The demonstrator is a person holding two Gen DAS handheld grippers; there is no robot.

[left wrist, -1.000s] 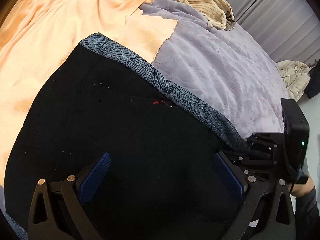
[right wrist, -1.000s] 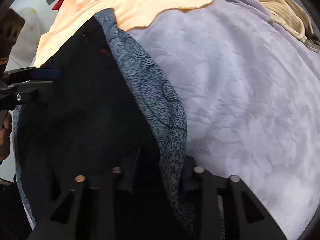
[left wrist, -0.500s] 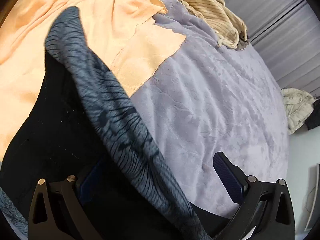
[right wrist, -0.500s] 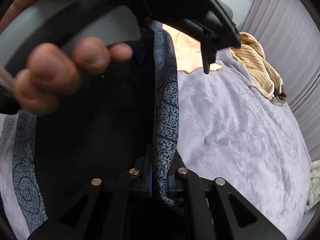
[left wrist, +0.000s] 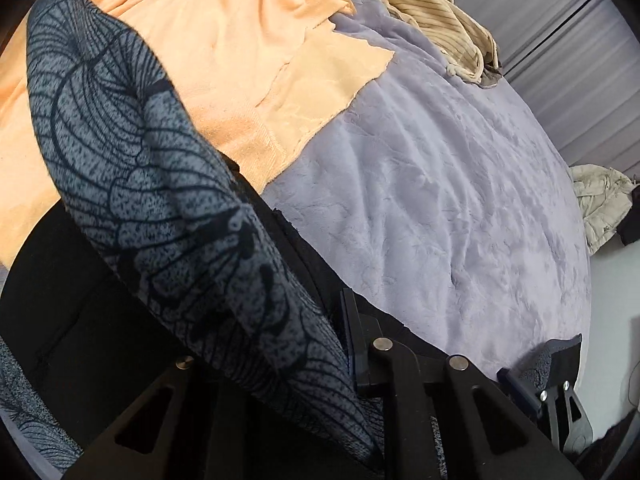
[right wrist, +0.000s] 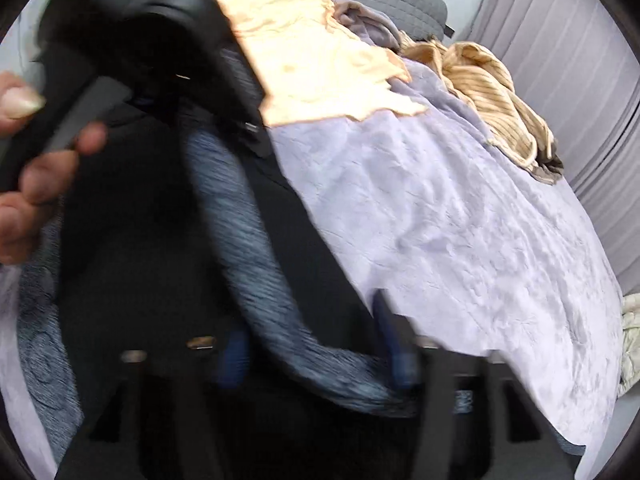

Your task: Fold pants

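The pants (left wrist: 160,200) are black with a blue-grey patterned waistband and lie on the purple blanket (left wrist: 440,200). My left gripper (left wrist: 316,360) is shut on the lifted waistband, which rises up and to the left from its jaws; cloth hides the left finger. In the right wrist view, which is blurred, the right gripper (right wrist: 316,360) has its jaws opening. The waistband (right wrist: 240,240) runs loosely between its blue pads (right wrist: 236,356), which do not press on it. A hand (right wrist: 36,184) holds a black handle at the upper left there.
An orange cloth (left wrist: 240,60) lies spread behind the pants. A striped beige garment (left wrist: 432,12) is bunched at the far side of the blanket. A pale garment (left wrist: 600,204) sits off the right edge, and grey curtains (left wrist: 568,60) hang behind.
The left gripper's jaws went from wide open to shut on the waistband. The right gripper, which was shut on the waistband, has spread its jaws and let go.
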